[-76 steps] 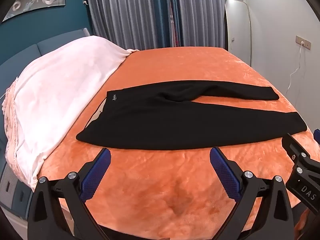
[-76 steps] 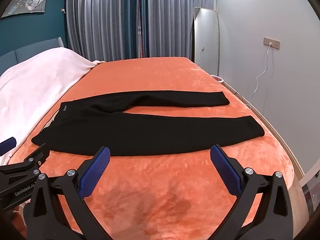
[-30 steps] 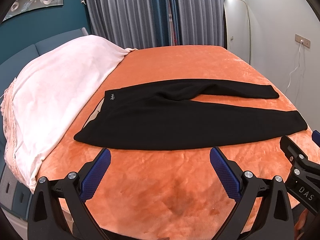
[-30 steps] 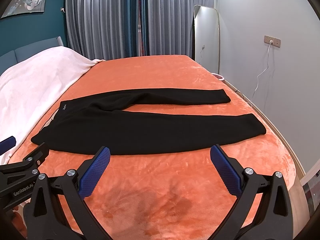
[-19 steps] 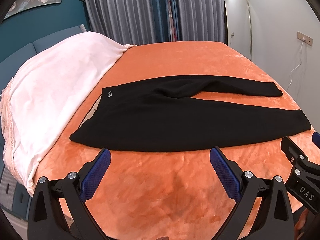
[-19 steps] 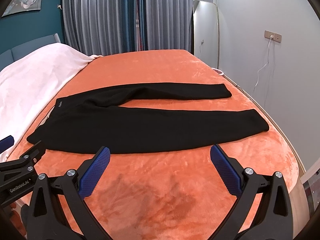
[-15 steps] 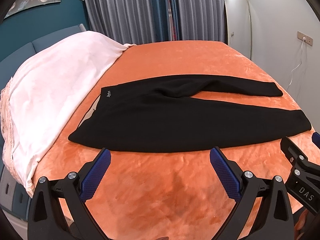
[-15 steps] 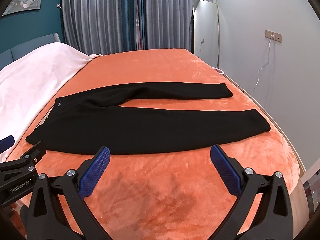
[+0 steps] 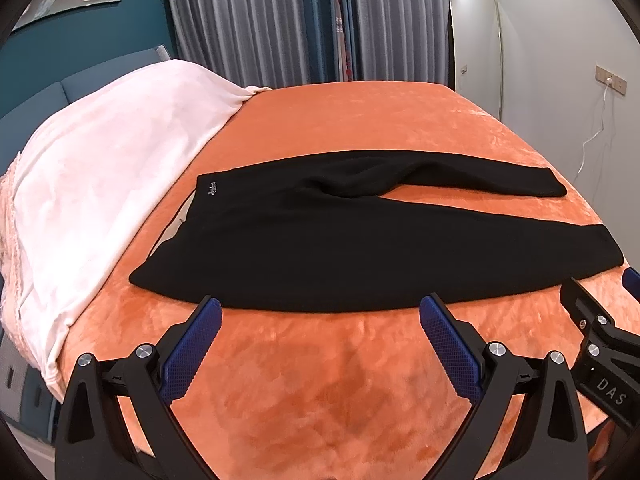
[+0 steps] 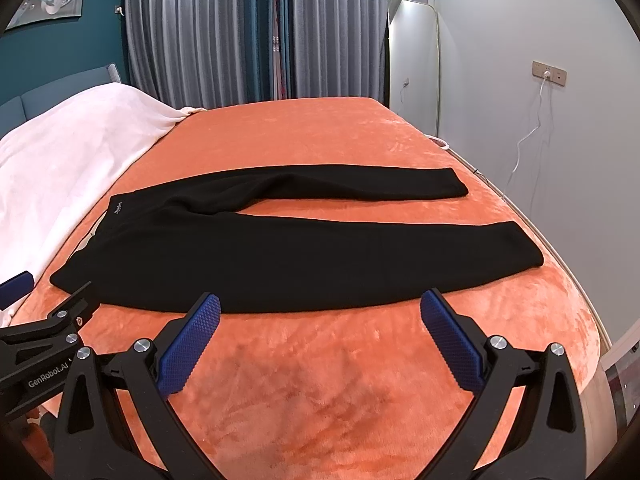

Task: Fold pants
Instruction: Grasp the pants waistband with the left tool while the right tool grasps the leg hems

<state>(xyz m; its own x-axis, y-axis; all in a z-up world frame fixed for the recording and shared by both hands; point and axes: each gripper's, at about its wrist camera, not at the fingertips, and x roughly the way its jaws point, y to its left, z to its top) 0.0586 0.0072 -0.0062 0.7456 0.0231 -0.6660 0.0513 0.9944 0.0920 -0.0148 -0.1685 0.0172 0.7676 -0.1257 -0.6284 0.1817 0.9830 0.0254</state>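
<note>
Black pants (image 9: 360,240) lie flat on the orange bed (image 9: 320,380), waistband at the left, both legs stretching right and spread apart. They also show in the right wrist view (image 10: 300,256). My left gripper (image 9: 320,312) is open and empty, its blue fingertips just at the pants' near edge. My right gripper (image 10: 320,312) is open and empty at the same near edge, further right. Each gripper shows at the edge of the other's view.
A white blanket (image 9: 100,184) covers the bed's left side. Grey curtains (image 9: 300,20) hang behind the bed. A mirror (image 10: 412,68) leans on the right wall, with a socket and cable (image 10: 548,76). The bed's right edge (image 10: 580,292) drops off near the pant hems.
Both grippers have moved forward toward the pants; the near edge now reaches the fingertips. Jaws stayed open. The pants have not moved.
</note>
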